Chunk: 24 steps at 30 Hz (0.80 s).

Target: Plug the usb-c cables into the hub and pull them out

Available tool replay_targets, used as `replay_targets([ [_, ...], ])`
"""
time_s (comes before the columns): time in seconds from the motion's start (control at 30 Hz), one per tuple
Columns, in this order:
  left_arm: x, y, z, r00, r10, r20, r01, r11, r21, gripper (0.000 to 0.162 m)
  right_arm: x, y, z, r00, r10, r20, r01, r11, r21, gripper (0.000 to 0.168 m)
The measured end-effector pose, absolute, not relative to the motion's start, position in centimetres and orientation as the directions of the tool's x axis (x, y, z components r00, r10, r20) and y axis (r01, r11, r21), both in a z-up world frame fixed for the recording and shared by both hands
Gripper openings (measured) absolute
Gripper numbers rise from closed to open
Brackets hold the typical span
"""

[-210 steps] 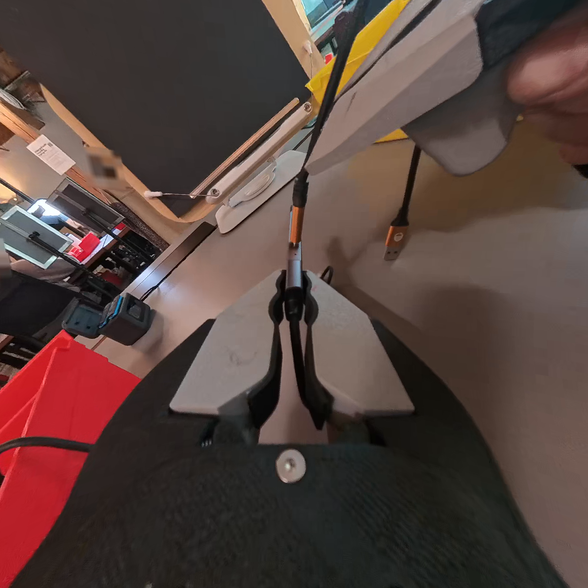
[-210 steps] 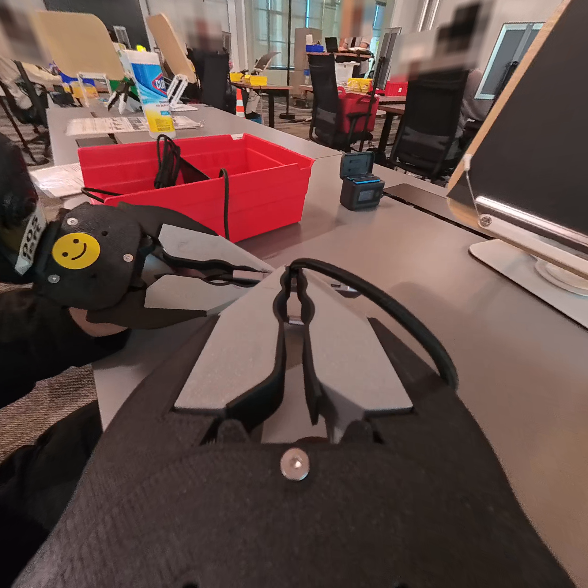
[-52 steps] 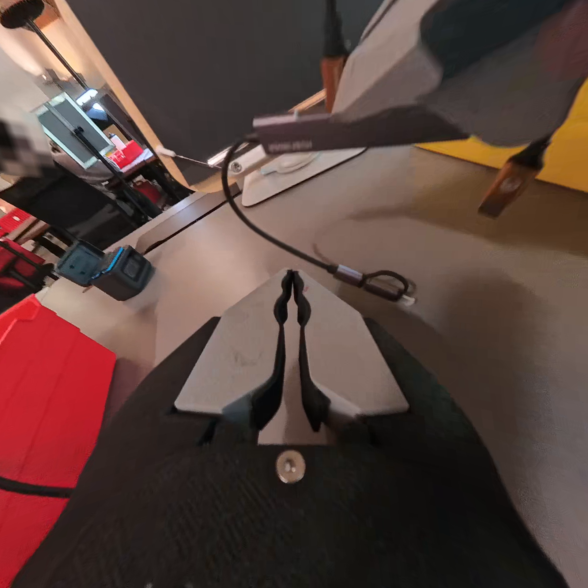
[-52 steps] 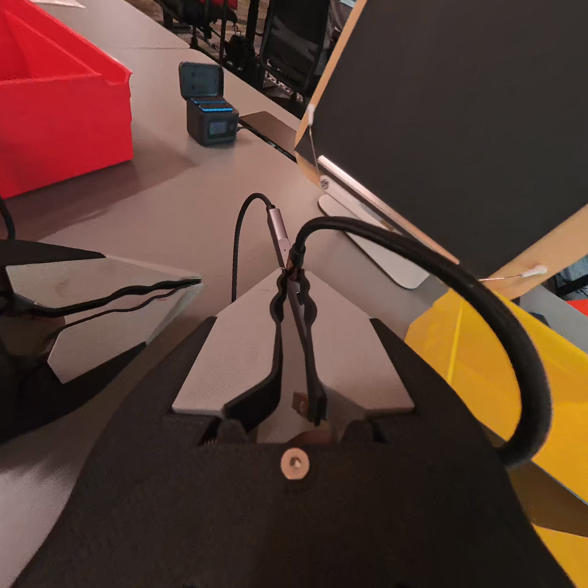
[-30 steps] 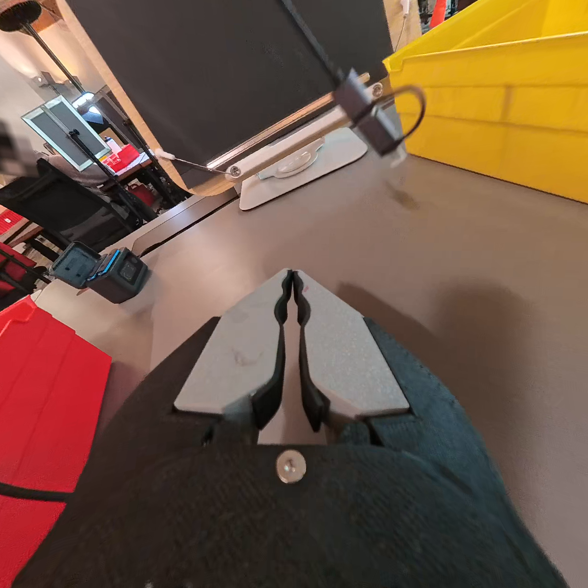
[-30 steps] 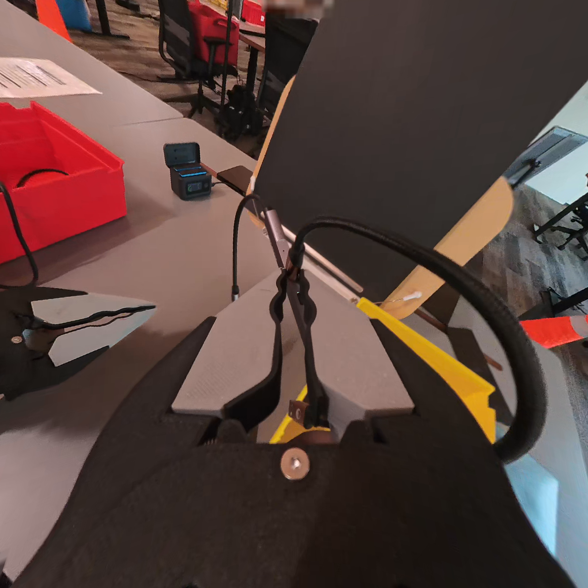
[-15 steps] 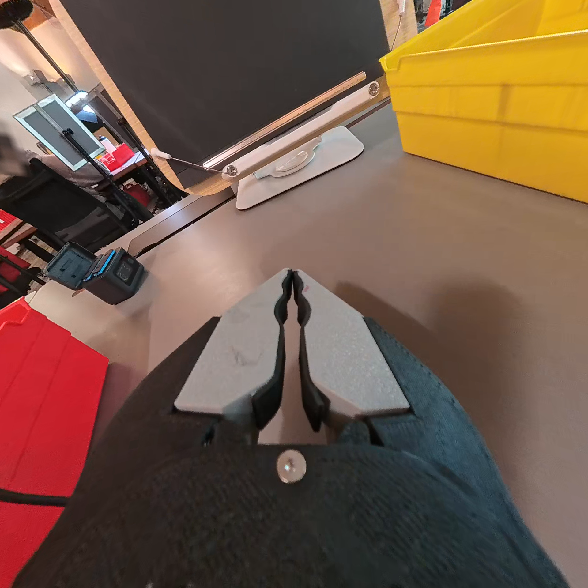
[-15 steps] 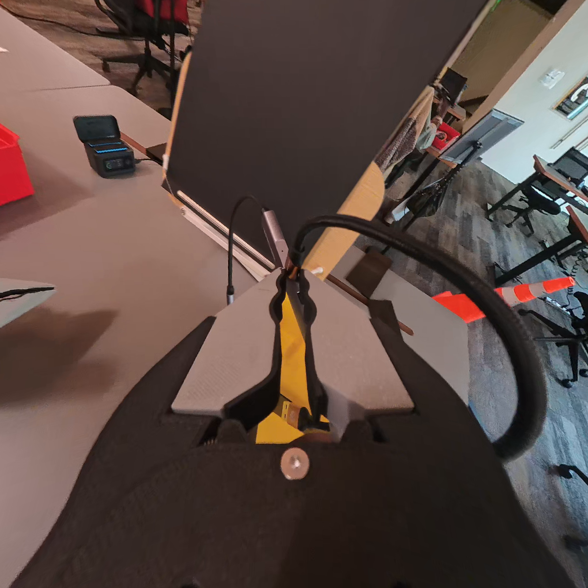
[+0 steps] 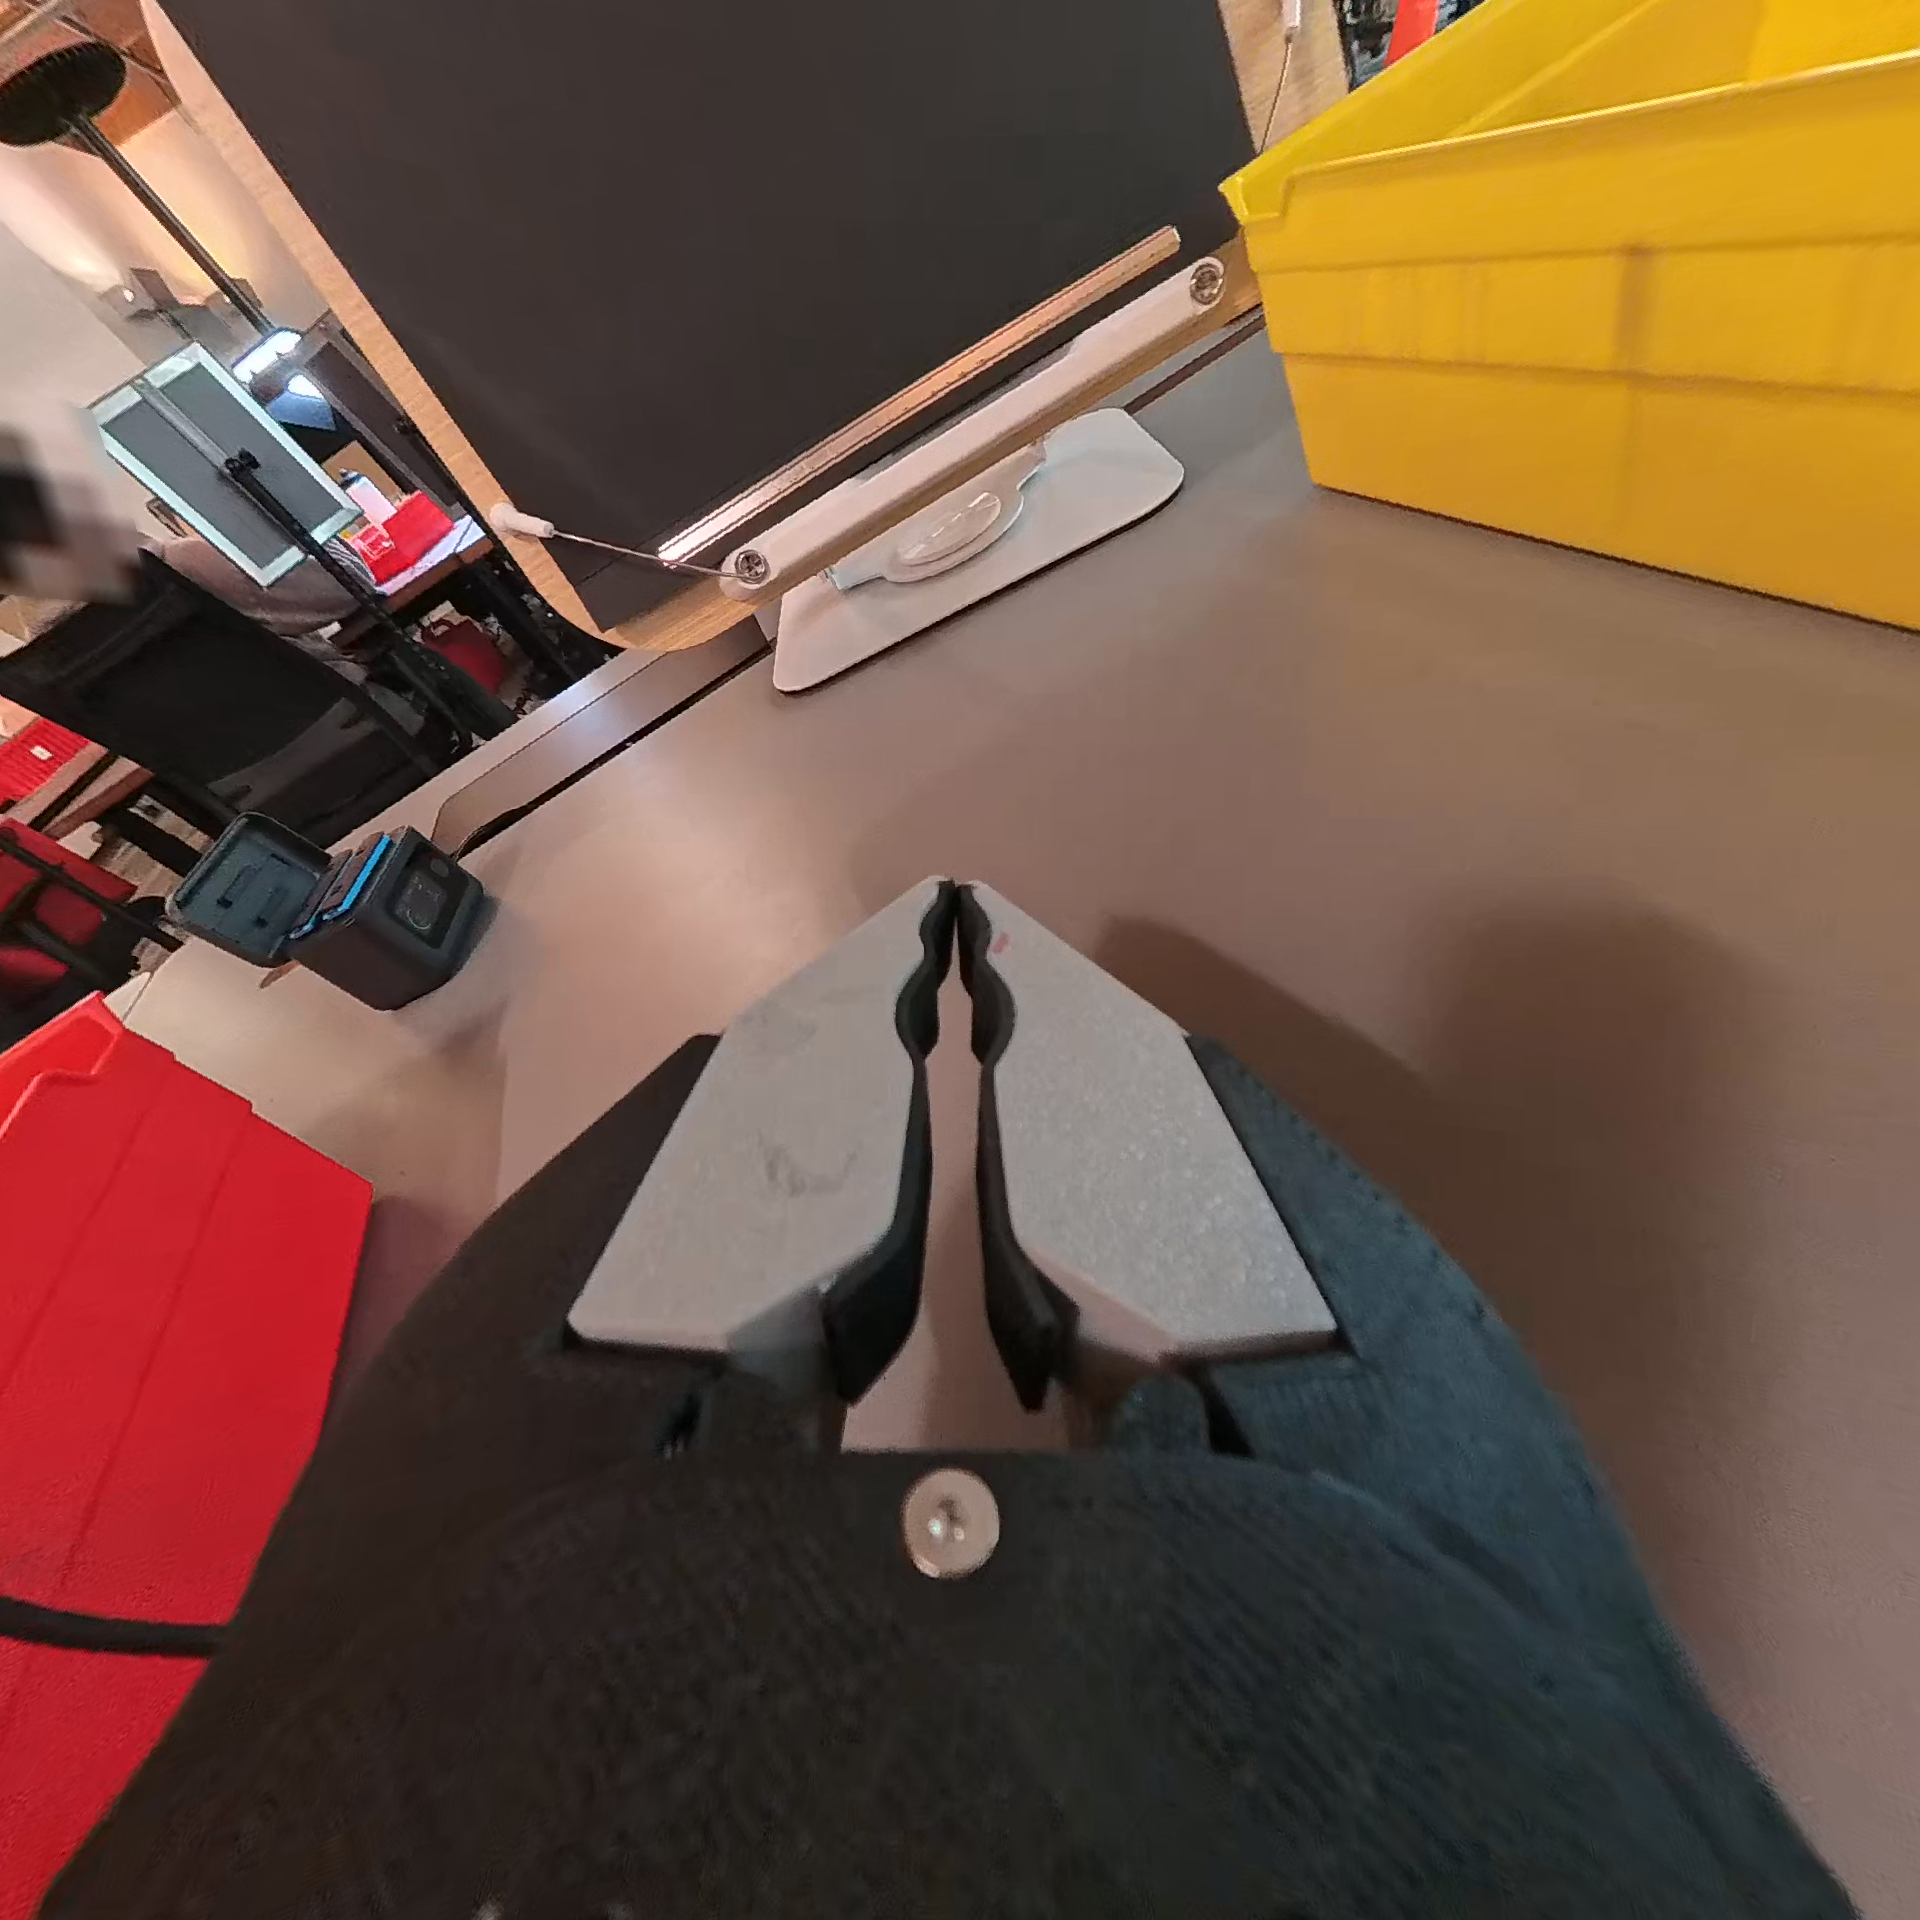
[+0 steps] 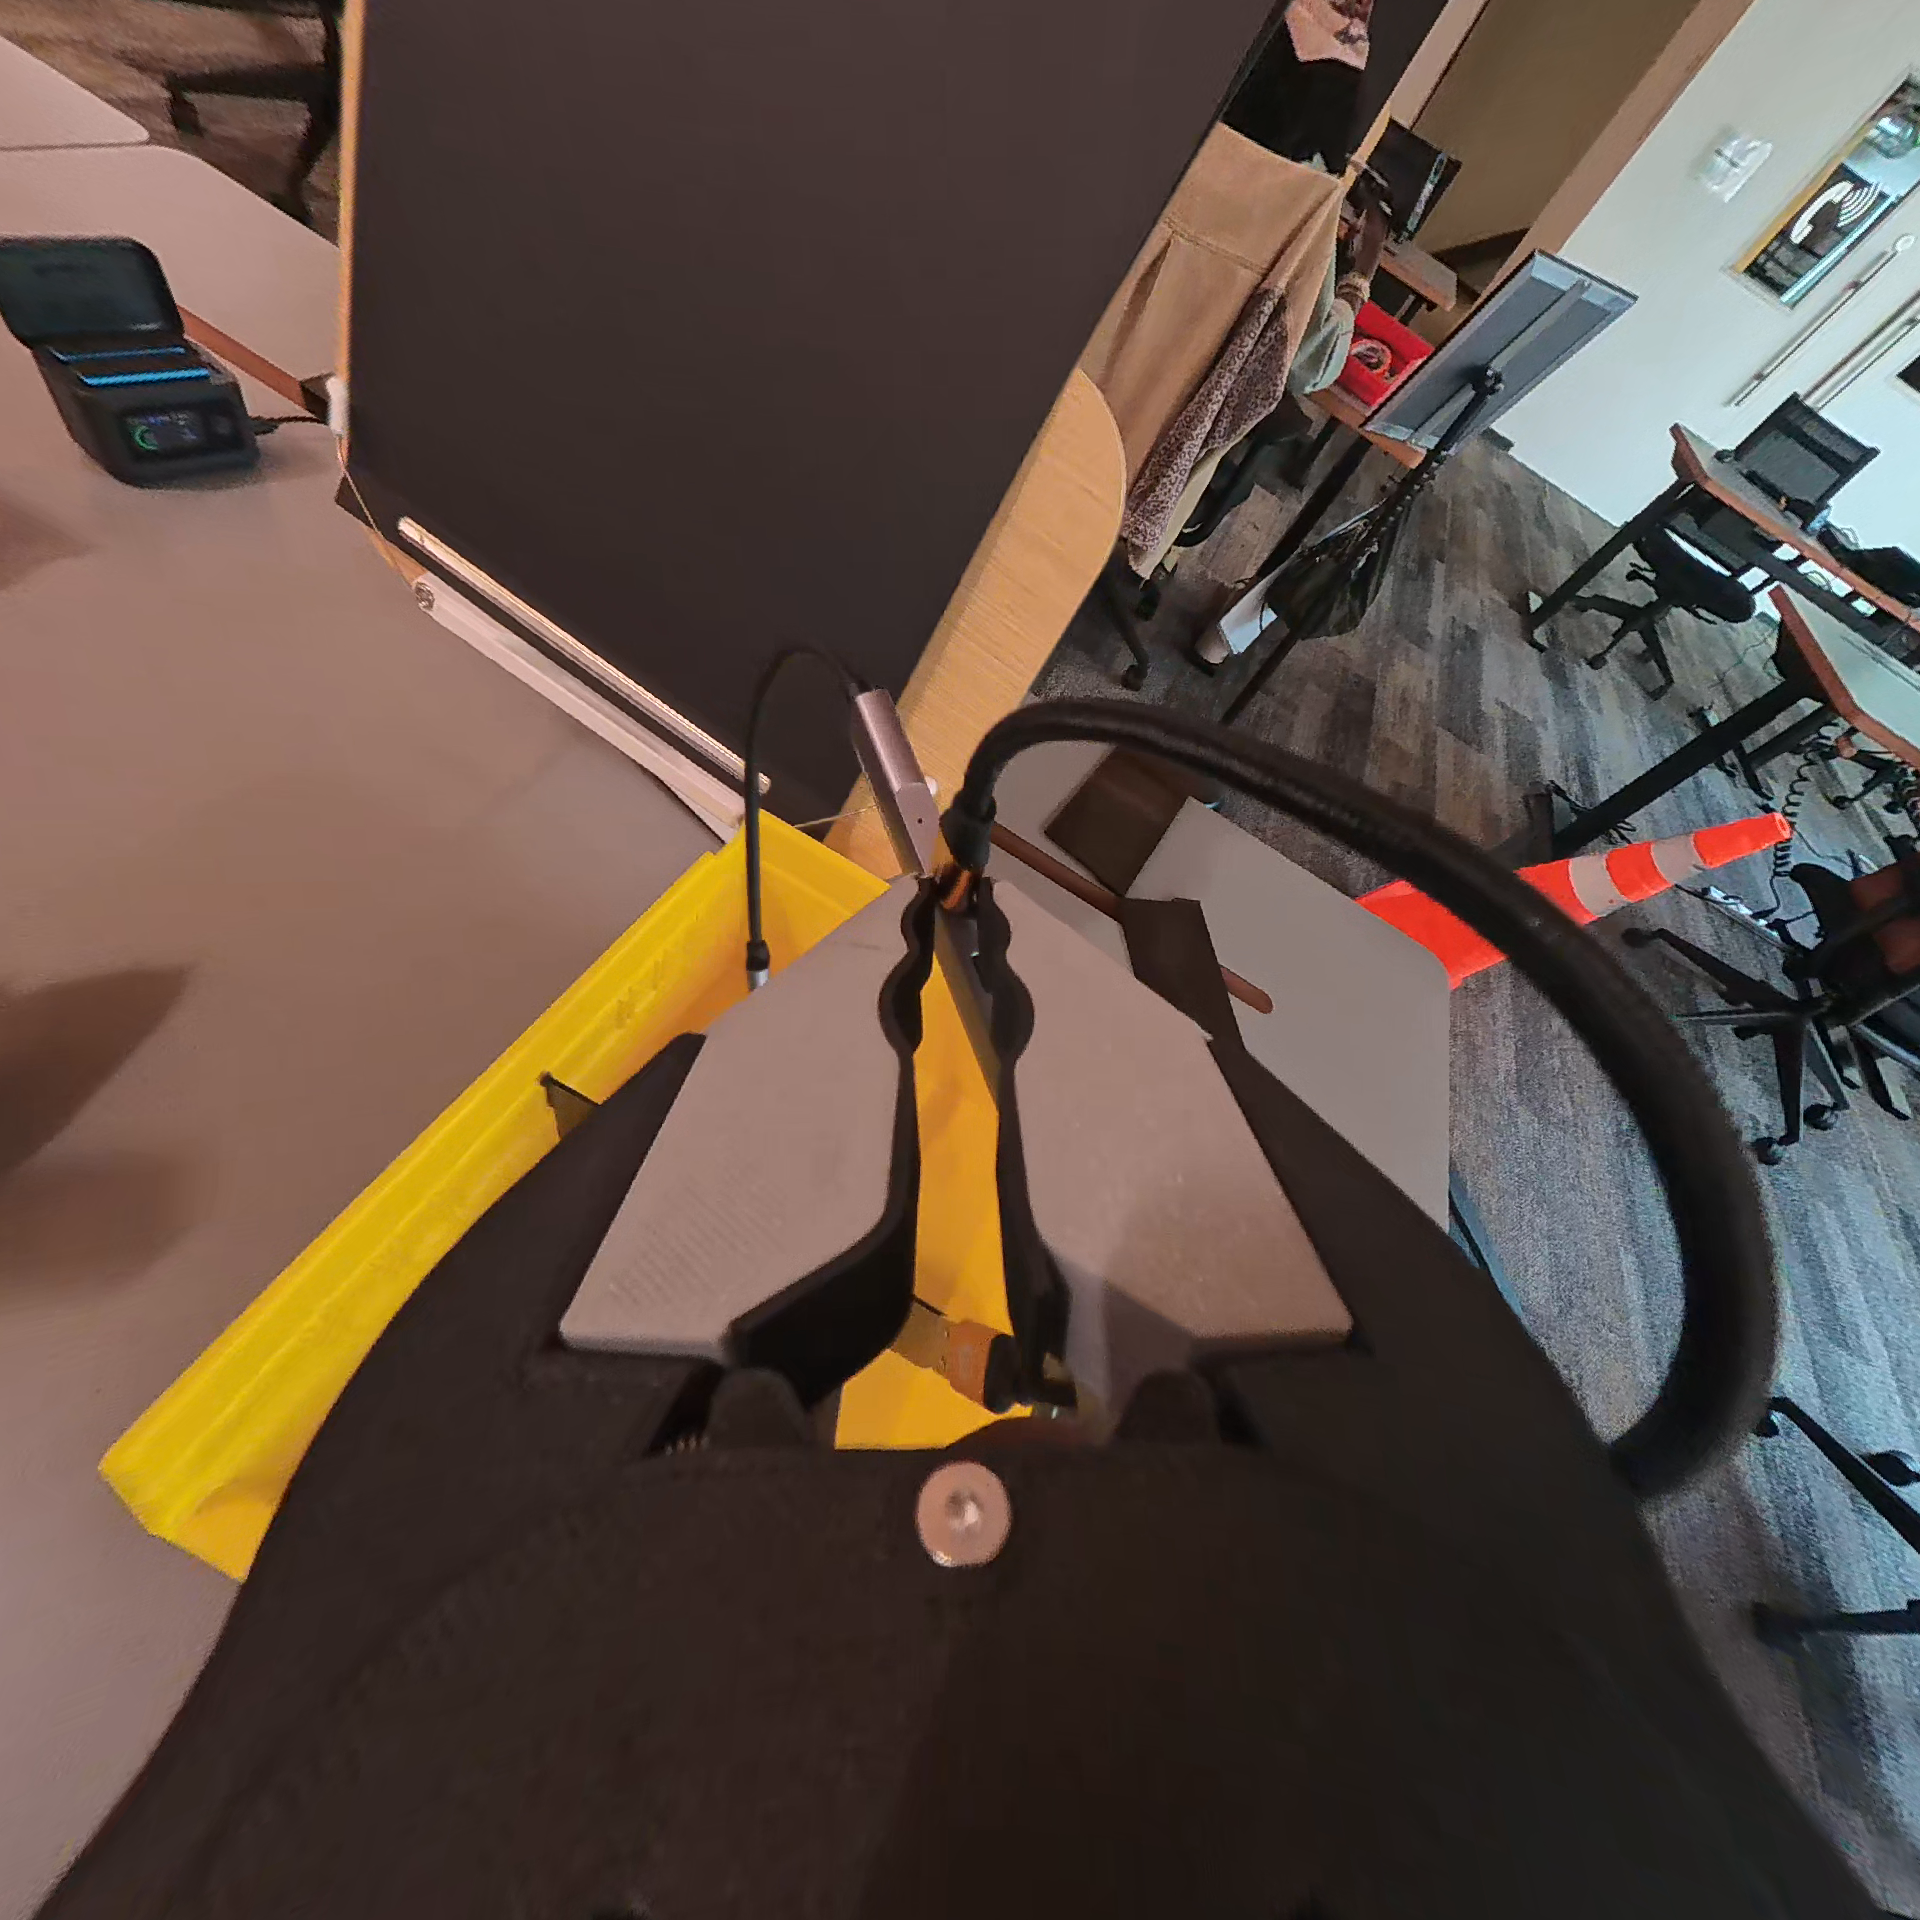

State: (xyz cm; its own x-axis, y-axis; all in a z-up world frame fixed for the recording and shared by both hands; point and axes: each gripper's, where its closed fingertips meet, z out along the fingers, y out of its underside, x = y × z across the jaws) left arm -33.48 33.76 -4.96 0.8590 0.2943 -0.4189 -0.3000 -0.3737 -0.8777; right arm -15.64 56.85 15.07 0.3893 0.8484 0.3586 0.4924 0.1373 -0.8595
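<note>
In the right wrist view my right gripper (image 10: 948,894) is shut on the slim grey hub (image 10: 891,764), held in the air over a yellow bin (image 10: 623,1023). A thick black braided usb-c cable (image 10: 1558,935) with an orange plug (image 10: 958,885) meets the hub at the fingertips and loops off to the right. The hub's thin black tail lead (image 10: 756,831) hangs down on the left. A second orange plug (image 10: 956,1356) shows below the fingers. In the left wrist view my left gripper (image 9: 956,896) is shut and empty, low over the grey table (image 9: 1351,790).
A yellow bin (image 9: 1600,312) stands at the table's right. A red bin (image 9: 156,1299) is at the left. A small black charger case (image 9: 384,930) sits beside it. A black board on a white stand (image 9: 977,520) is at the back. Chairs and an orange cone (image 10: 1621,873) stand on the floor beyond. Some 35 cm of space lies between my two pairs of fingers. The right gripper is farther from the small black charger case (image 9: 384,930), some 60 cm, than the left, some 30 cm. Look for it in the right wrist view (image 10: 99,420) too.
My left gripper has let go of the hub's lead and stays shut and empty. My right gripper has carried the hub and cable up and to the right, over the yellow bin.
</note>
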Motion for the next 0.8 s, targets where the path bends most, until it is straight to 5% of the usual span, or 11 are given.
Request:
replay_targets([
  [0.8, -33.1, 33.9, -5.2, 0.858, 0.272, -0.437, -0.32, -0.383, -0.867, 0.0, -18.2, 60.6, 10.5, 0.321, 0.875, 0.362, 0.531, 0.15, -0.834, 0.004],
])
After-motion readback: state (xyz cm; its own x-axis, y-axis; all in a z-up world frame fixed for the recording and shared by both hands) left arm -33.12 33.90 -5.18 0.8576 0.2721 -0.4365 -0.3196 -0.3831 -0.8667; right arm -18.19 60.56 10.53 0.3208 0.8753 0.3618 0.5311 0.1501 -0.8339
